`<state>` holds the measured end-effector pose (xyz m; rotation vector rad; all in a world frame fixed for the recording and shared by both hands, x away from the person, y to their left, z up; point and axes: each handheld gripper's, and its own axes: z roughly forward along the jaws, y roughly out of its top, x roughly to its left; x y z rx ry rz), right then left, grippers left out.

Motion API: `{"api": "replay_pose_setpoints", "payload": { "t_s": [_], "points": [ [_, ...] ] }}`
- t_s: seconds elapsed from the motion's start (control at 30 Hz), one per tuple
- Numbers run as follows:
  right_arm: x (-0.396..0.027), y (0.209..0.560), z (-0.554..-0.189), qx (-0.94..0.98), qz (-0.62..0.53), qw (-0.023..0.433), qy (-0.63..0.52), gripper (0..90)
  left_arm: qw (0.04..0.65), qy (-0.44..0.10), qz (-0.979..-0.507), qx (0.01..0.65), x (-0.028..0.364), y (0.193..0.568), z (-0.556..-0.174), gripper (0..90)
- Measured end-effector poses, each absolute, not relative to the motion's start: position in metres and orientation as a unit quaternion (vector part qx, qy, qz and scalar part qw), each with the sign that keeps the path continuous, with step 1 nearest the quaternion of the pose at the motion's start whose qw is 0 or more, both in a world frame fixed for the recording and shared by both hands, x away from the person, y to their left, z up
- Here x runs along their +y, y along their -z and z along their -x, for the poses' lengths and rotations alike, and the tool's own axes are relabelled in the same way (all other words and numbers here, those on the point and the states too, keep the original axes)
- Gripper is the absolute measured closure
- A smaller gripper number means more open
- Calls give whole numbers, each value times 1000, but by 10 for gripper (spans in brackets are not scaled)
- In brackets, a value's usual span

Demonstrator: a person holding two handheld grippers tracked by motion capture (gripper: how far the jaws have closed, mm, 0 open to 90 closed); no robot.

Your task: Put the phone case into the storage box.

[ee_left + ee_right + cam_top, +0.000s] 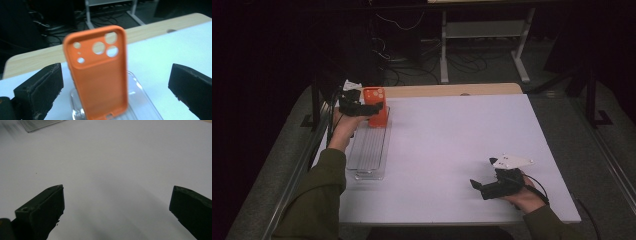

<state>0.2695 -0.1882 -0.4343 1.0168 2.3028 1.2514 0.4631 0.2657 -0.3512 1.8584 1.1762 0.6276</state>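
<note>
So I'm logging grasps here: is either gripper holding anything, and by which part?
Nothing is held. The left gripper is open around the upright orange phone case; the right gripper is open over the table.

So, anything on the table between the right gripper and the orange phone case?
No, just bare white tabletop between right gripper and orange phone case, per the high view.

My left gripper [113,92] has its jaws spread wide. Between them an orange phone case [98,72] stands upright, untouched, on a clear tray [140,100].
</note>
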Motion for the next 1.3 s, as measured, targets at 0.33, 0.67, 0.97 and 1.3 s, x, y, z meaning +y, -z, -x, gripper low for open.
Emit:
{"api": "replay_pose_setpoints", "payload": {
  "t_s": [0.33, 0.67, 0.97, 1.3],
  "points": [
    [-189, 430, -270, 808, -356, 160, -443, 0, 434, -229, -762, 423, 265, 347, -433, 0],
    [-190, 425, -269, 807, -352, 156, -449, 0, 467, -205, -767, 388, 260, 346, -398, 0],
    [-192, 414, -270, 805, -343, 153, -460, 0, 484, -186, -776, 359, 256, 352, -365, 0],
    [-194, 406, -272, 801, -334, 157, -471, 0, 501, -167, -782, 332, 250, 361, -341, 0]
  ]
}}
